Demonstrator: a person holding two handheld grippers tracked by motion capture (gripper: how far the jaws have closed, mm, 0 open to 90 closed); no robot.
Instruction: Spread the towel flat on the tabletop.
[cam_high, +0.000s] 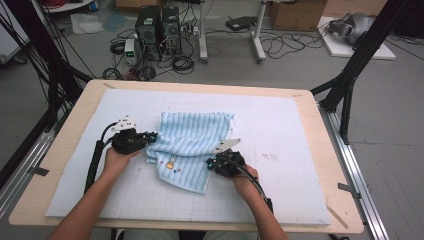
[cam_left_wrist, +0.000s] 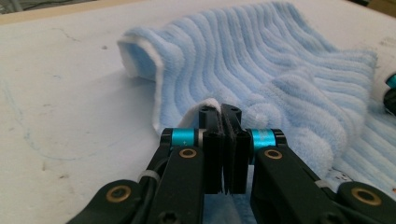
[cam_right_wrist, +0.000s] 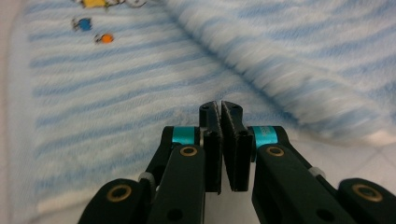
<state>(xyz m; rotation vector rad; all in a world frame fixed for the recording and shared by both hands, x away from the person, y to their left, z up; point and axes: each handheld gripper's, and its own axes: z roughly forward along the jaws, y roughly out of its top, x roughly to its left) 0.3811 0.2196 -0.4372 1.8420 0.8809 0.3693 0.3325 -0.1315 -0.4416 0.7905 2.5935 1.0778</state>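
A light blue striped towel (cam_high: 192, 135) lies partly folded on the white mat, with a small embroidered picture (cam_high: 171, 162) on its lower layer. My left gripper (cam_high: 152, 136) is at the towel's left edge. In the left gripper view the jaws (cam_left_wrist: 222, 109) are pressed together and a white-edged fold of towel (cam_left_wrist: 280, 70) bunches up around their tips. My right gripper (cam_high: 210, 162) is at the right edge of the lower layer. In the right gripper view its jaws (cam_right_wrist: 220, 106) are shut with the tips low over the striped towel (cam_right_wrist: 116, 93); I cannot tell whether fabric is pinched there.
The white gridded mat (cam_high: 280, 130) covers most of a wooden table (cam_high: 327, 165). Both forearms come in from the near edge. Black frame posts (cam_high: 350, 75) stand at the table's sides. Computers and cables (cam_high: 157, 30) sit on the floor beyond.
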